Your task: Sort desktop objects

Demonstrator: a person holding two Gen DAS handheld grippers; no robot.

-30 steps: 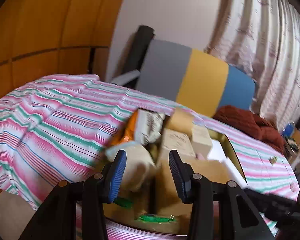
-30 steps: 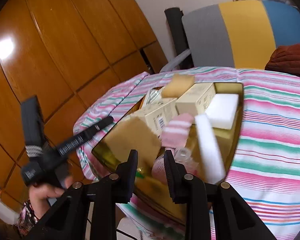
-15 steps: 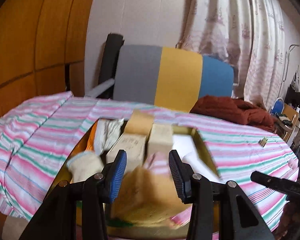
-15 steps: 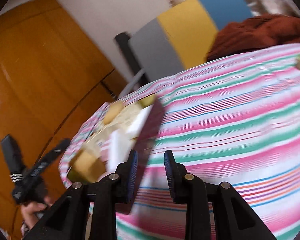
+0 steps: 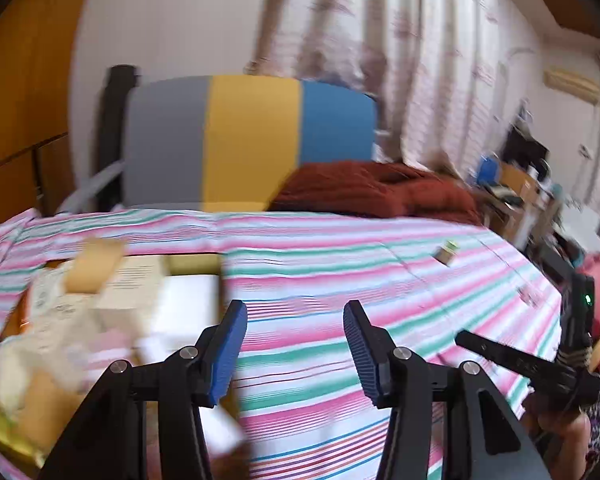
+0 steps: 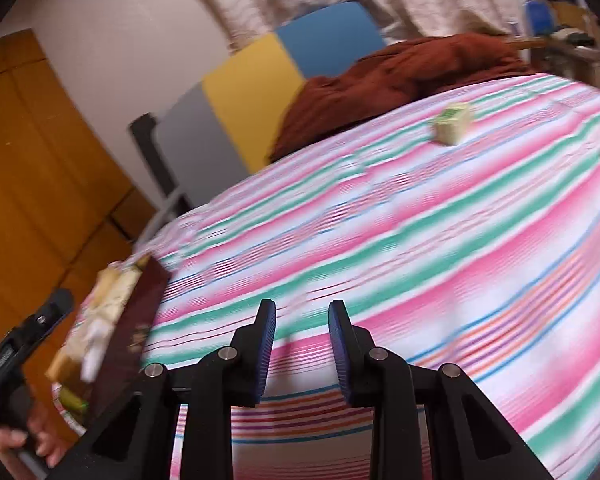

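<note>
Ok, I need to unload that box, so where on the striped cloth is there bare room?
The wide stretch of striped cloth between the box and the small green-topped carton is bare, as is the cloth just ahead of both hand-held grippers. The box itself is crammed full.

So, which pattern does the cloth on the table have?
Pink, green and white stripes on the tablecloth; right wrist view shows it best.

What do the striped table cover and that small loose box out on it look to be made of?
The table cover looks like woven fabric, matte: soft ripples run across its stripes. The small box seems to be printed cardboard, with flat faces, crisp corners and a green label; blur leaves the finish unclear.
</note>
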